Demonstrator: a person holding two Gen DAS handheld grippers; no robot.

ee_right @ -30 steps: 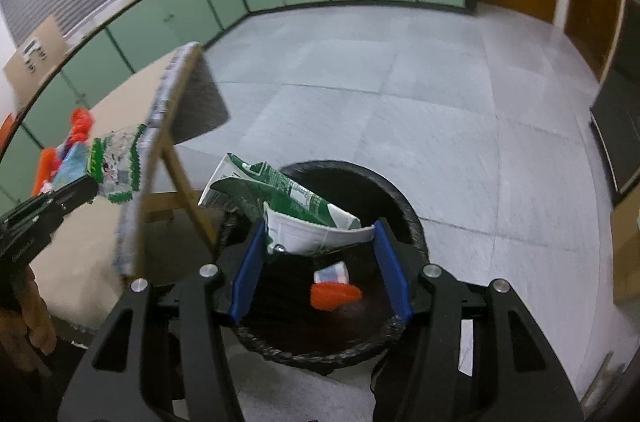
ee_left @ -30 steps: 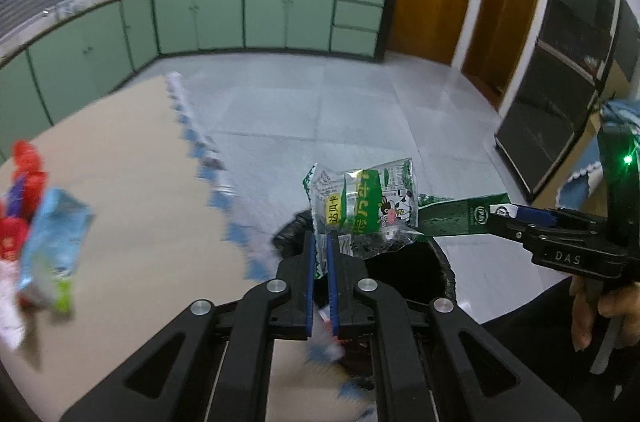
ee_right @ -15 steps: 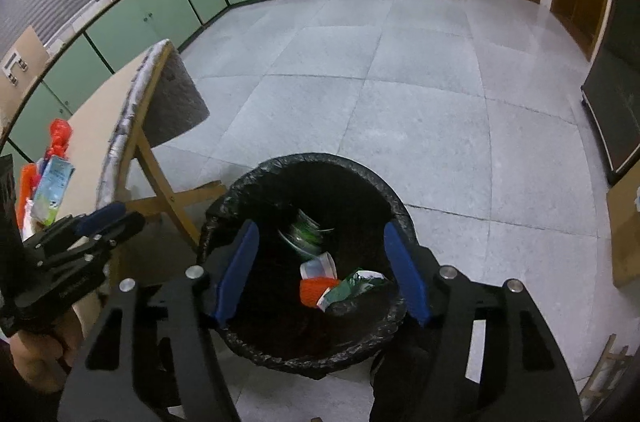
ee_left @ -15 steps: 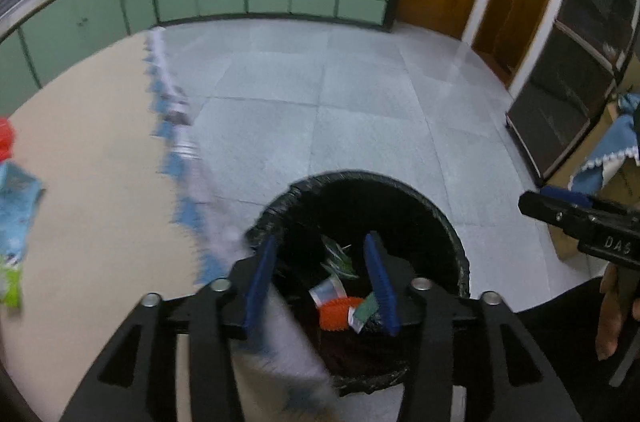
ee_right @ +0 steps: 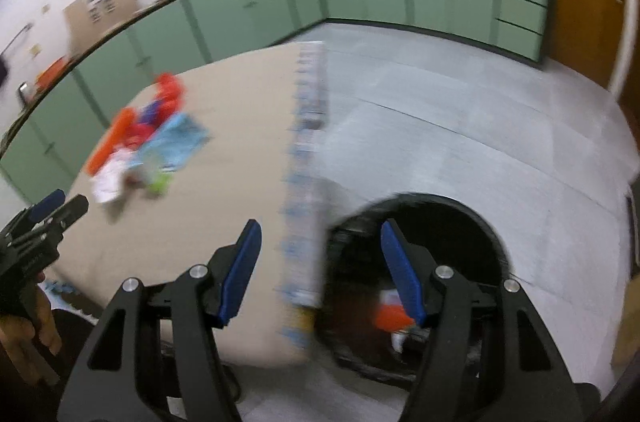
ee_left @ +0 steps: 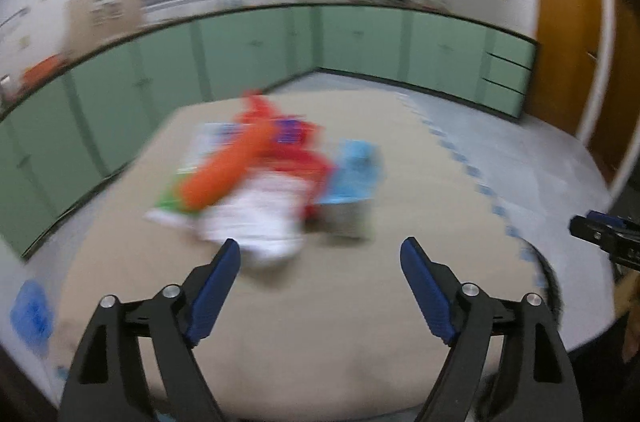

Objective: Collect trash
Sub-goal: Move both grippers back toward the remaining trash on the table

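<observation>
A blurred pile of trash wrappers (ee_left: 264,174), orange, red, white and blue, lies on the beige table (ee_left: 320,322); it also shows in the right wrist view (ee_right: 140,142). My left gripper (ee_left: 320,254) is open and empty, just short of the pile. My right gripper (ee_right: 320,234) is open and empty, over the table's right edge beside the black trash bin (ee_right: 480,222), which holds an orange piece (ee_right: 392,316) and other scraps. The left gripper also shows in the right wrist view (ee_right: 60,204).
Green cabinets (ee_left: 360,46) line the far walls. A wooden door (ee_left: 568,42) stands at the right. A blue-patterned cloth edge (ee_right: 308,126) runs along the table's side above grey floor tiles (ee_right: 480,122). A blue scrap (ee_left: 30,310) lies at the table's left edge.
Both grippers dropped their wrappers into the bin, opened wide, and swung left from the bin toward the table; the left one now faces the trash pile.
</observation>
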